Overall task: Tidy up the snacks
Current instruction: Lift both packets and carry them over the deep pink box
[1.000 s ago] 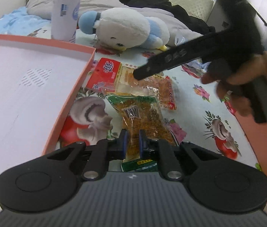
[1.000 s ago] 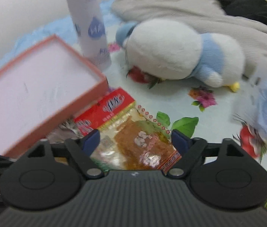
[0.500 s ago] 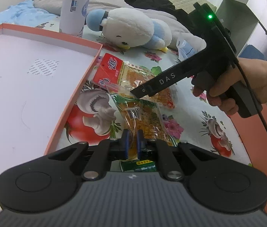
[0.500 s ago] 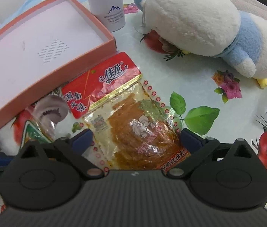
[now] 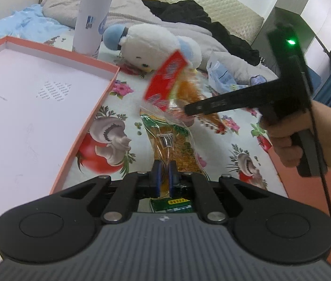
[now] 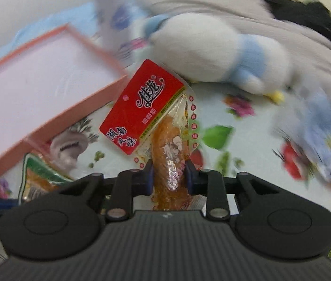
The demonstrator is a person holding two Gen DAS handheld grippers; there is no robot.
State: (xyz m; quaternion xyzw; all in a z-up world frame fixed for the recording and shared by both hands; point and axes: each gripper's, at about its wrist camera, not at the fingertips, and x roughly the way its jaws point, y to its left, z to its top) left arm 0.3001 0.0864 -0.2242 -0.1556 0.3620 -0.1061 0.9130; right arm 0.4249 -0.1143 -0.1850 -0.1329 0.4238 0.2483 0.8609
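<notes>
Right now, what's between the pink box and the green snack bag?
Only bare flowery tablecloth, with a printed mushroom and tomato, lies between the pink box and the green snack bag. The left wrist view shows it.

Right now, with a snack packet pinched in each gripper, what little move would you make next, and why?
Probably carry the red-labelled snack packet left over the pink box. The right gripper is closing on it and it hangs off the tablecloth, while the box beside it has nothing in it. The left gripper pinches the green-edged packet.

Tray [image 5: 48, 89] left; bottle [image 5: 92, 16], plush toy [image 5: 156, 44] behind; snack packet [image 5: 172, 145] right of tray, on cloth [image 5: 214, 154]
</notes>
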